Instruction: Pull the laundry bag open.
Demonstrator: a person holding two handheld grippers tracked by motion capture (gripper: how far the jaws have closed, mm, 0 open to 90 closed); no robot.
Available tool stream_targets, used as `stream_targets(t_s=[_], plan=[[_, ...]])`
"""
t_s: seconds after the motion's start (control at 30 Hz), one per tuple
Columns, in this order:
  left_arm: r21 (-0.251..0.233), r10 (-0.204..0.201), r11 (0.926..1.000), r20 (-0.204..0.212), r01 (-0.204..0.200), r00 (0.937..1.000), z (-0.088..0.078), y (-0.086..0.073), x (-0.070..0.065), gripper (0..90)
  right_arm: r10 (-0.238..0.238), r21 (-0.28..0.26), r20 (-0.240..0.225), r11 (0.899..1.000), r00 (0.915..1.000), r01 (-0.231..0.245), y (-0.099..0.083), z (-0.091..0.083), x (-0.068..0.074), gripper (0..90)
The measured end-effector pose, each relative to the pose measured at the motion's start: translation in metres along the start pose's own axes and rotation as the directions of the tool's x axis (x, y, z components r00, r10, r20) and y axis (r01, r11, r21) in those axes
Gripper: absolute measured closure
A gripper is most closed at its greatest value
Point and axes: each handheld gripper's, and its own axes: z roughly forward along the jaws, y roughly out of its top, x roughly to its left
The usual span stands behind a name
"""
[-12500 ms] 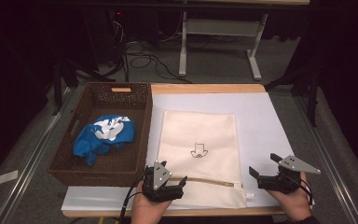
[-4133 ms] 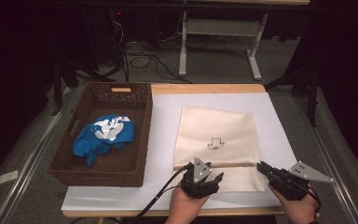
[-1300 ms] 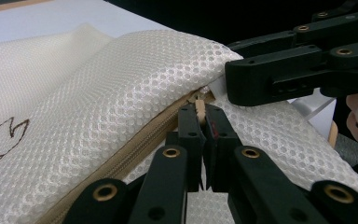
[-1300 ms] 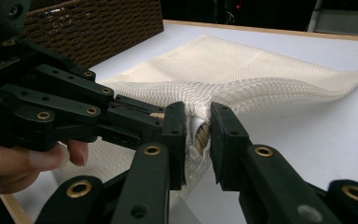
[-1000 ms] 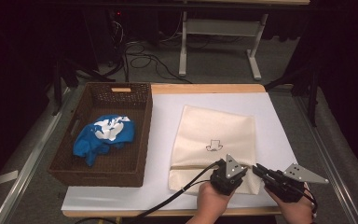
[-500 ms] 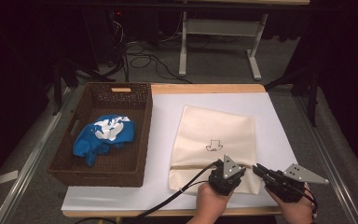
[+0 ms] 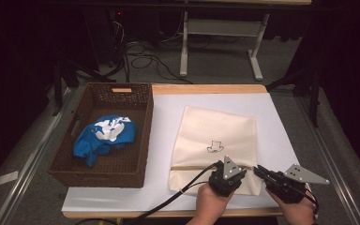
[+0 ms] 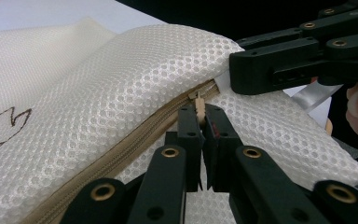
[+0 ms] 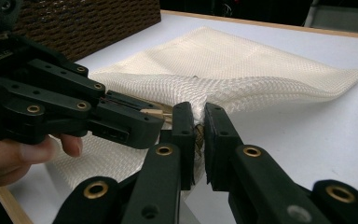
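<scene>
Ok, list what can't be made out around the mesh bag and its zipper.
- Inside of the mesh bag: hidden by its cloth in all three views.
- Zipper pull: mostly covered by the left gripper in its own view; too small in the high view.
- Bag's near edge: hidden under both hands in the high view.
- Small drawing on the bag: too small to identify.

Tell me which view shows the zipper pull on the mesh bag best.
The left gripper view: the zipper pull sits close up, pinched between the left gripper jaws at the end of the mesh bag zipper. The right gripper view shows just a tan sliver of it in those jaws. In the high view it is too small to tell.
</scene>
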Motion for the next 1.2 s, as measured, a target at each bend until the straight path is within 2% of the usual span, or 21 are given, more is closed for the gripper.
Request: stream_targets(t_s=[0.13, 0.23, 0.37, 0.7, 1.0, 1.2], plan=[[-0.008, -0.009, 0.9999, 0.002, 0.009, 1.0, 0.0005, 0.0006, 0.0008, 81.1, -0.008, 0.0, -0.003, 1.0, 1.0, 0.008, -0.0001, 0.0002, 0.0001, 85.2], [-0.011, -0.016, 0.9998, 0.003, 0.017, 0.9999, 0.0007, 0.002, 0.0004, 85.4, -0.009, -0.001, -0.003, 1.0, 1.0, 0.009, -0.0001, 0.0005, -0.0001, 85.2], [-0.018, -0.017, 0.9997, 0.003, 0.017, 0.9999, 0.0016, 0.0025, 0.0, 85.7, -0.011, -0.001, -0.002, 1.0, 0.9999, 0.011, -0.0001, 0.0008, 0.0002, 85.2], [-0.019, -0.002, 0.9998, -0.011, 0.001, 0.9999, 0.0, 0.0023, 0.0001, 86.6, -0.004, 0.004, 0.001, 1.0, 1.0, 0.004, 0.0, 0.0015, 0.0013, 85.2], [-0.023, -0.002, 0.9997, -0.002, 0.002, 1.0, -0.0024, 0.0023, 0.0011, 86.9, -0.003, 0.001, 0.005, 1.0, 1.0, 0.003, 0.0002, 0.0008, -0.0006, 85.3], [-0.019, 0.015, 0.9997, 0.002, -0.015, 0.9999, -0.0073, 0.0005, -0.0015, 87.0, -0.006, 0.0, 0.007, 1.0, 1.0, 0.006, 0.0003, 0.0005, -0.0004, 85.3]])
